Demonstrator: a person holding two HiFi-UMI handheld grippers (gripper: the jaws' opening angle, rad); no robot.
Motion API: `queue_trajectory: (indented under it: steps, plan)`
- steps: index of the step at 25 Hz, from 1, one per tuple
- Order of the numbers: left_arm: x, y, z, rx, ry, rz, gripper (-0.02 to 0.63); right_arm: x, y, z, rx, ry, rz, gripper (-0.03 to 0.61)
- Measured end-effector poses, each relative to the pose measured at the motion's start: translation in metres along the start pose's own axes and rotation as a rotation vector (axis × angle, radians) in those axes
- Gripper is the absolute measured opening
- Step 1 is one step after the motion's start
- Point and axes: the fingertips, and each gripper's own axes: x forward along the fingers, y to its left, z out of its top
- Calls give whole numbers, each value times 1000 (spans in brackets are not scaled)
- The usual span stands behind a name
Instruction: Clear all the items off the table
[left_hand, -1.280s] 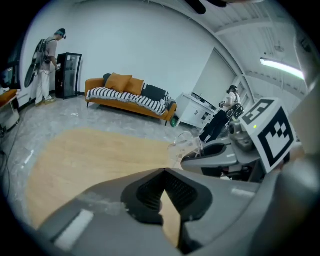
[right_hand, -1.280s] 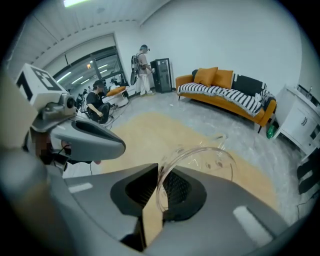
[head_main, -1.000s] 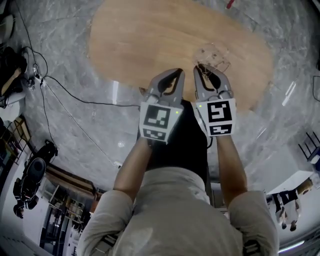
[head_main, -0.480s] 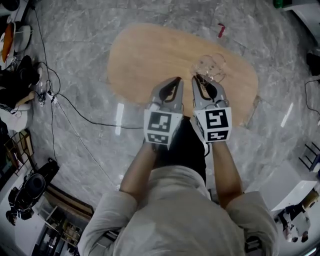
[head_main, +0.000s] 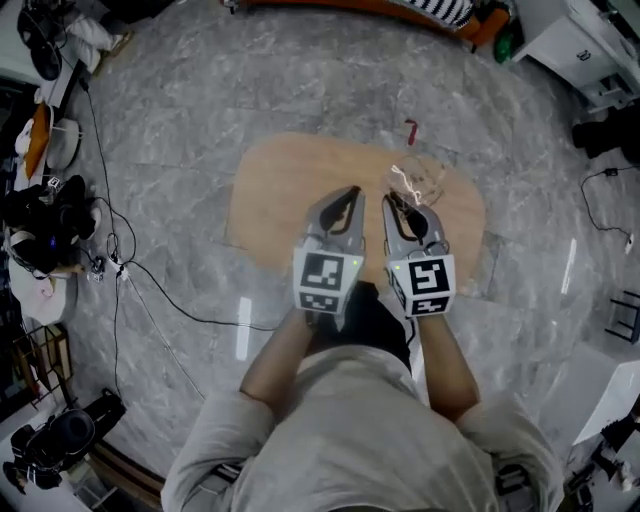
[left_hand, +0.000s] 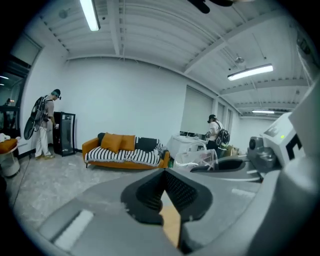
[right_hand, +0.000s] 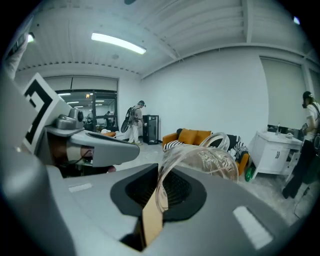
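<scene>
A clear glass mug hangs tilted over the right end of the oval wooden table, far below in the head view. My right gripper is shut on the mug's rim. In the right gripper view the mug sticks out up and to the right from the closed right gripper. My left gripper is beside it, shut, with nothing in it. In the left gripper view only a thin gap shows in the left gripper, and the mug shows at the right.
A small red object lies on the marble floor beyond the table. Cables trail across the floor at left, near bags and gear. An orange sofa and a white cabinet stand along the walls. People stand in the background.
The table has shrunk and dropped away in the head view as the view rose. Both grippers stayed side by side, the right one still holding the glass mug.
</scene>
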Motion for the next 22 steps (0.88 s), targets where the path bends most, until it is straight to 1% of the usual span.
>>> queue_trajectory:
  steps: [3,5,8,11,15,19,22]
  plan:
    - [-17,-8,23,0,-48,-20,21,-21,5,21,2,-60,-43,38]
    - [-33,-13,30,11,-67,-35,21,-33,16,33,-23,-79,-42,38]
    - [-54,-14,43,62,-93,-39,21,-48,36,54,-74,-117,-38,38]
    - [-71,-11,61,65,-126,-51,21,-62,53,72,-108,-149,-52,38]
    - [-81,-11,77,78,-178,-64,21,-68,60,86,-148,-185,-71,38]
    - [-89,-16,82,99,-202,-80,21,-77,65,93,-165,-210,-88,38]
    - [-98,-12,92,110,-224,-84,21,-76,74,102,-185,-228,-89,38]
